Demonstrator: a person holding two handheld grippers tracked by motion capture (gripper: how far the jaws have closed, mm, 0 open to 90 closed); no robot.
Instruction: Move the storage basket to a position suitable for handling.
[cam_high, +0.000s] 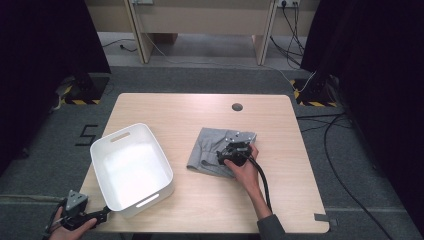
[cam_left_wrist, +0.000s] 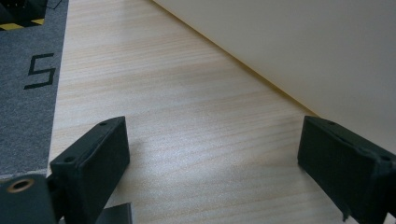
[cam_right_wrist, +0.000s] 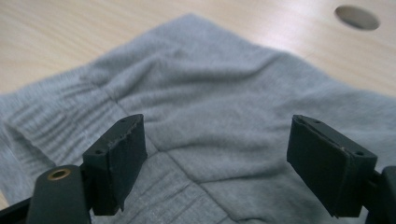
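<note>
- My right tongs (cam_right_wrist: 215, 158) are wide open and hold nothing. They hang just over the grey sweater (cam_right_wrist: 219, 93), with one jaw on each side of a soft fold.
- In the high view my right hand (cam_high: 243, 167) sits on the near right part of the sweater (cam_high: 212, 150), so the tongs (cam_high: 231, 154) are right above the cloth.
- My left tongs (cam_left_wrist: 210, 158) are wide open too, with nothing in them. They point along the bare wood, and the white bin wall (cam_left_wrist: 303, 46) is just beside the far jaw.
- The left tongs (cam_high: 102, 215) rest low at the near left corner of the bench (cam_high: 200, 110), close to the white bin (cam_high: 132, 167).
- The sweater lies folded in the middle of the bench, a bit to the right, well apart from the bin.
- I think the sweater is soft, light and floppy. It will sag and may come unfolded when I lift it.
- I would pinch a thick spot, like the ribbed edge (cam_right_wrist: 56, 126) or a fold with a few layers, so it does not slip out.
</note>
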